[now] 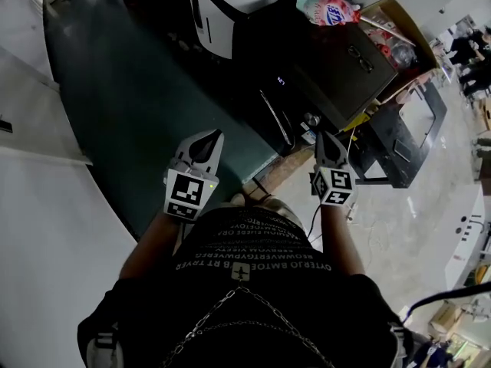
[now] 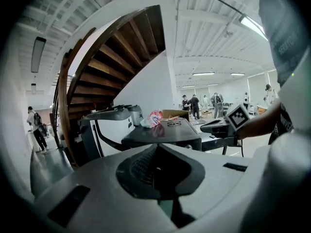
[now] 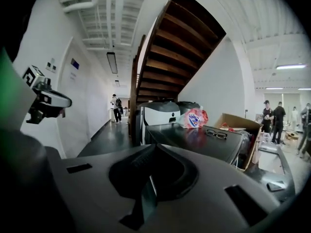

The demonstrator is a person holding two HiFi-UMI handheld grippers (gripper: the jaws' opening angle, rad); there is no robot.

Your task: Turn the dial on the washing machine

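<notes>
Left gripper (image 1: 210,136) and right gripper (image 1: 327,138), both shut and empty, are held at the washing machine (image 1: 337,75), seemingly readied for its dial (image 1: 311,119)

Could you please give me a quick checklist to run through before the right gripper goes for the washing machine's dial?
1. Right gripper empty: ok, fingers shut on nothing.
2. Fingers apart enough to take the dial: not ok, they are together.
3. Right gripper lined up on the dial: not ok; its own view looks over the washing machine top and does not show the dial.
4. Left gripper out of the way: ok, shut, empty, apart from the machine.
5. Glasses on the top clear of the dial: ok.
6. Dial's setting: cannot tell, too small.
</notes>
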